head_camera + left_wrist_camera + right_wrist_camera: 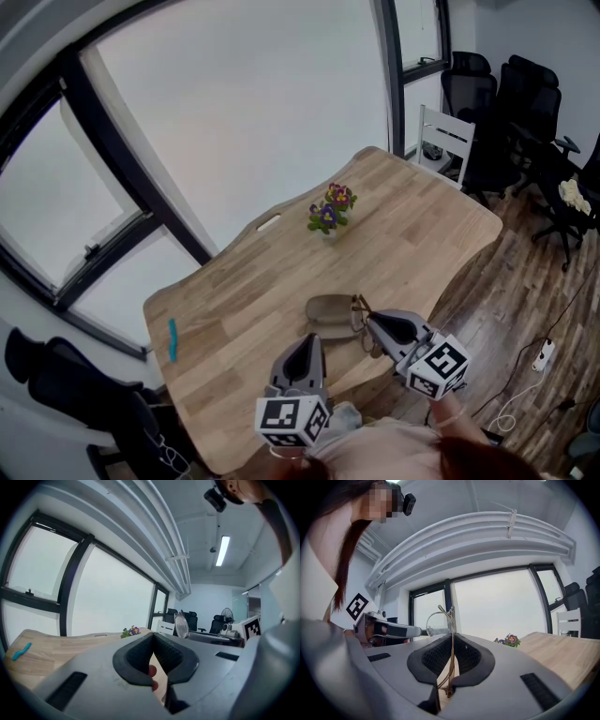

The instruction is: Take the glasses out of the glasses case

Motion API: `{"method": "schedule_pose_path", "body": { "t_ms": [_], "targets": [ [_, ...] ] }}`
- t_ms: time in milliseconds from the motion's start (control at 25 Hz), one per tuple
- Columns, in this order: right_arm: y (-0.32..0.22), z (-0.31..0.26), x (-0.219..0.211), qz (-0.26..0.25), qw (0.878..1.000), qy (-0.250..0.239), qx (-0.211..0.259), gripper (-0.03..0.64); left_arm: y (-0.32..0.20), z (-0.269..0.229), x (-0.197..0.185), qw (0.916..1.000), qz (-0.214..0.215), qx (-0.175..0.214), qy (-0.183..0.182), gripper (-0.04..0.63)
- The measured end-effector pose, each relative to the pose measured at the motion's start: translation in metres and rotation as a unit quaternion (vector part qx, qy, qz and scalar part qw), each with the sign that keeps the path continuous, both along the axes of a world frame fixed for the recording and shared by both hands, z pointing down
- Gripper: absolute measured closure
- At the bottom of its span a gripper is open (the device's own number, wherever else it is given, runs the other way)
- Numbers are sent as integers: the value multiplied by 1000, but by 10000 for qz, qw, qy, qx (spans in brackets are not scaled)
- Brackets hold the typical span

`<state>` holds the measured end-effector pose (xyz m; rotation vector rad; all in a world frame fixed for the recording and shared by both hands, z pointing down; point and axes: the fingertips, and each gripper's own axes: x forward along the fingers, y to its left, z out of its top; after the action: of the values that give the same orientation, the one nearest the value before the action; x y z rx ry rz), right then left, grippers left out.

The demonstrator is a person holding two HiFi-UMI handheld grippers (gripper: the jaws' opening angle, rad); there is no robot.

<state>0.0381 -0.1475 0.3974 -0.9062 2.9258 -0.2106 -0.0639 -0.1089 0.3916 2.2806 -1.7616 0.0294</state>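
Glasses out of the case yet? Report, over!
Right gripper shut on glasses. Left gripper shut, empty. Glasses case on table, nothing blocking.

No words, numbers, brand names or signs can be read in any of the views. The only printed marks are black-and-white square patterns on the left gripper's cube [292,420] and the right gripper's cube [439,366]. These patterns carry no letters or digits.
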Motion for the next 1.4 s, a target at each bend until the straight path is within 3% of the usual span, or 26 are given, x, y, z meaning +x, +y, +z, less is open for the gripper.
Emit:
{"method": "schedule_pose_path", "body": {
  "t_ms": [1400],
  "targets": [
    [22,-15,31,217,9993,-165,272,604,24,-3,24,10000,-74,46,-18,594]
  ]
}}
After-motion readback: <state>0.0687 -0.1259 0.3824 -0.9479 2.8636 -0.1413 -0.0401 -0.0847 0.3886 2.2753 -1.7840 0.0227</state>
